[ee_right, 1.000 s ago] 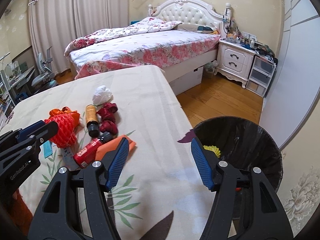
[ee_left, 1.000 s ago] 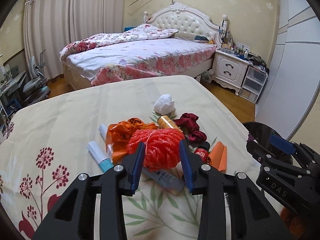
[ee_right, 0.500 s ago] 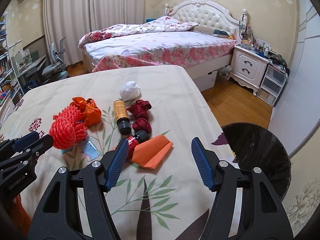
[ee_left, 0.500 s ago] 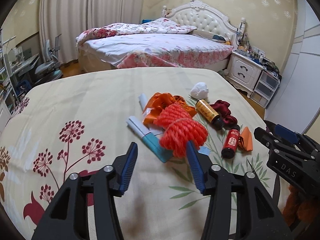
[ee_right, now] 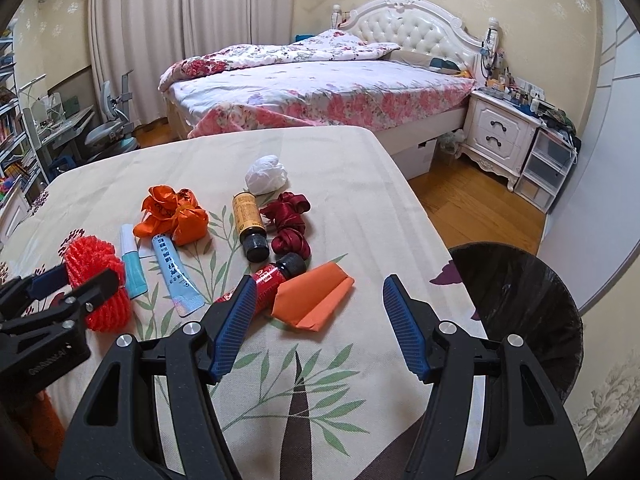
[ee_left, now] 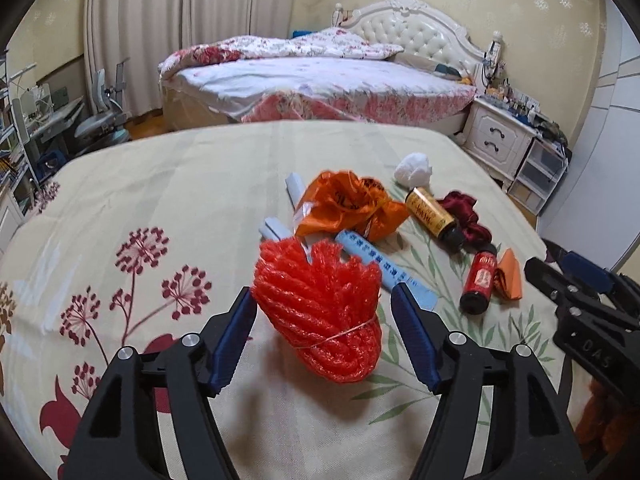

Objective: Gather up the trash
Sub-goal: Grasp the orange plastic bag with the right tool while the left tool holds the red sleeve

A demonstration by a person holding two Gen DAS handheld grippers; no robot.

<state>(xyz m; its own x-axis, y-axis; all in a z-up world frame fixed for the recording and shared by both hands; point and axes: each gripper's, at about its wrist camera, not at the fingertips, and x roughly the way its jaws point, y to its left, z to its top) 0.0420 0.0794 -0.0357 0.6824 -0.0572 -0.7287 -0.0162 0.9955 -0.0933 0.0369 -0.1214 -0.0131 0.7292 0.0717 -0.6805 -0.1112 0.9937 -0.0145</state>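
Left tool [ee_left: 324, 328] moved back toward near edge of table [ee_left: 192, 184]; red net ball [ee_left: 320, 312] now sits between its spread fingers, not squeezed, maybe just touching. Right tool [ee_right: 316, 320] wide open, holds nothing, over orange paper [ee_right: 316, 300] near right edge. Bin [ee_right: 520, 308] on floor past right edge. Net ball looks light, soft, squashy, a bit springy. Best grab across fat middle near thin band; gentle squeeze enough. Loose top loops could snag.

Trash items we are logging on the floral cloth.
We are seeing a red mesh bundle [ee_left: 320, 312] lying left of tubes, orange bag [ee_right: 172, 216], bottles, ribbon, folded orange paper [ee_right: 316, 300]; black bin [ee_right: 520, 312] standing beside.
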